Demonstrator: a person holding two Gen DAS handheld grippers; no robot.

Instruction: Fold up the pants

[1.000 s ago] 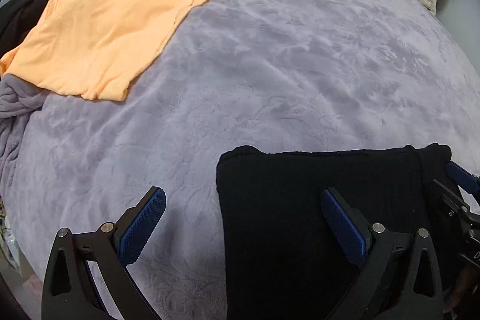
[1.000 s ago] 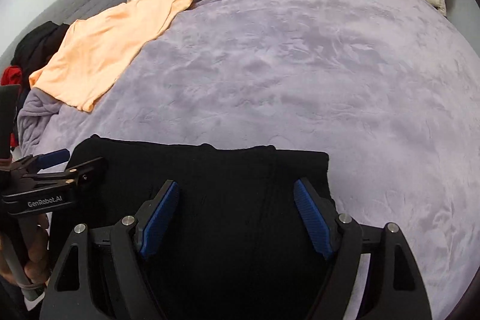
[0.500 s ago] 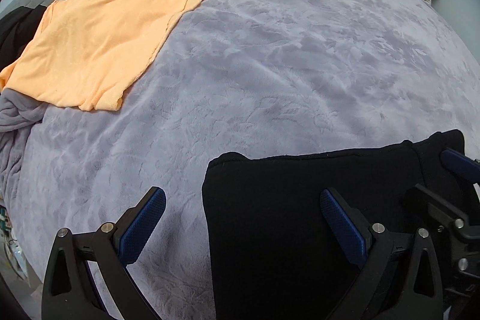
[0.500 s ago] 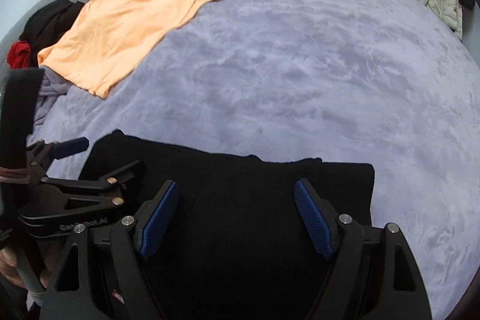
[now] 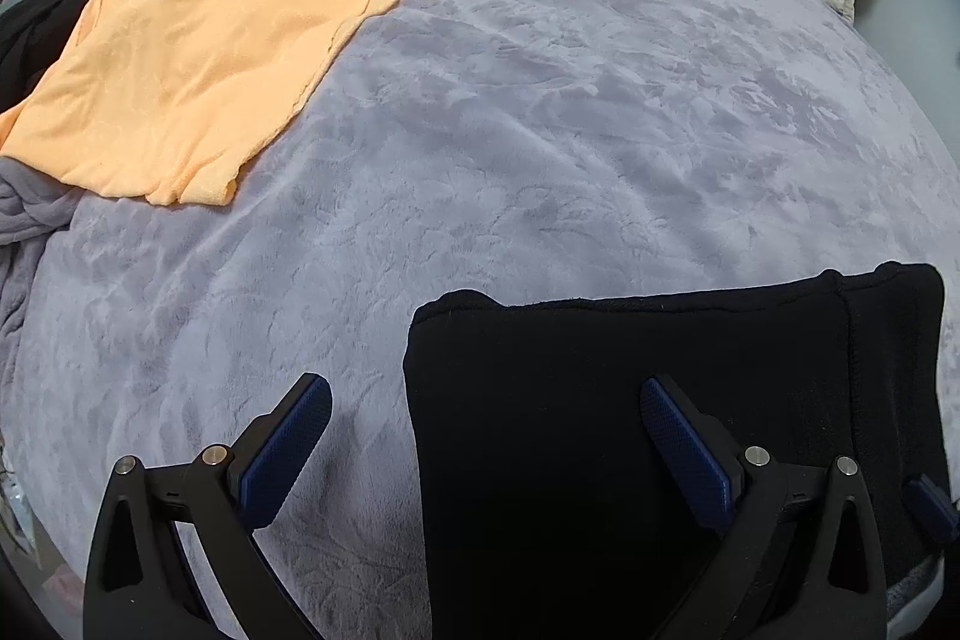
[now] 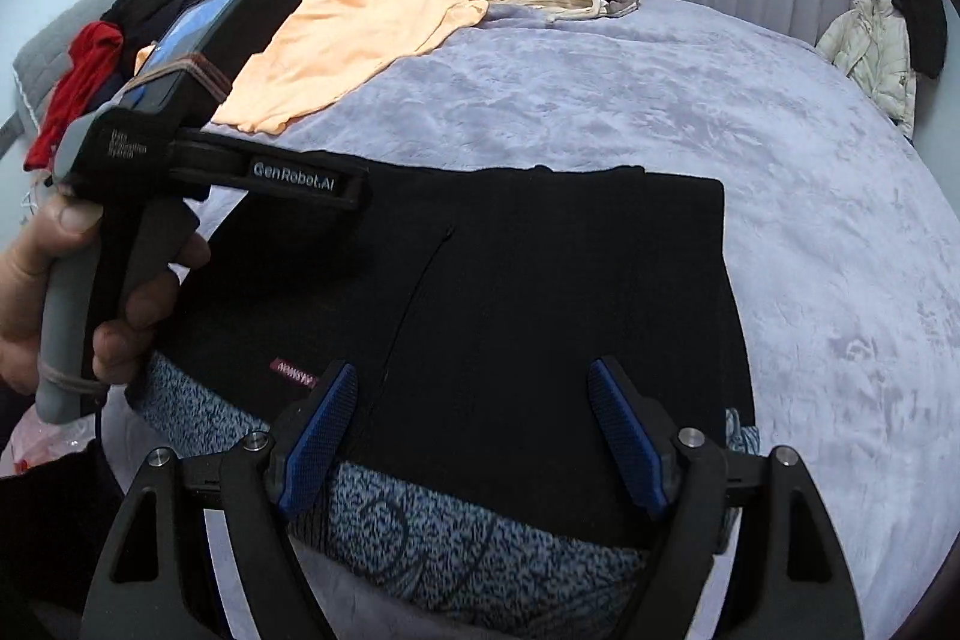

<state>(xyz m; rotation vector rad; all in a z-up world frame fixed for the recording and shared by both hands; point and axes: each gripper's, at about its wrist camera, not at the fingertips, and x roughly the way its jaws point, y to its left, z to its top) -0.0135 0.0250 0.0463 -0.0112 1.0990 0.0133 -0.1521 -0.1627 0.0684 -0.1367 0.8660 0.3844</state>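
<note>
Left wrist view: my left gripper (image 5: pixel 486 445) gapes wide, empty, straddling the folded black pants' (image 5: pixel 690 370) left edge on the purple blanket (image 5: pixel 540 130).
Right wrist view: my right gripper (image 6: pixel 474 430) likewise wide, above the pants; best to square the edges, pressing flat.

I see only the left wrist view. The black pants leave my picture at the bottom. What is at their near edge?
Observer: In the right wrist view, the black pants lie over a blue-grey speckled fabric, which shows below their near edge.
Operator: Does the right gripper hold them?
Observer: No. The right gripper has its fingers apart above the pants and pinches nothing.
Operator: Is there any label on them?
Observer: Yes, a small dark red label near that edge.
</note>
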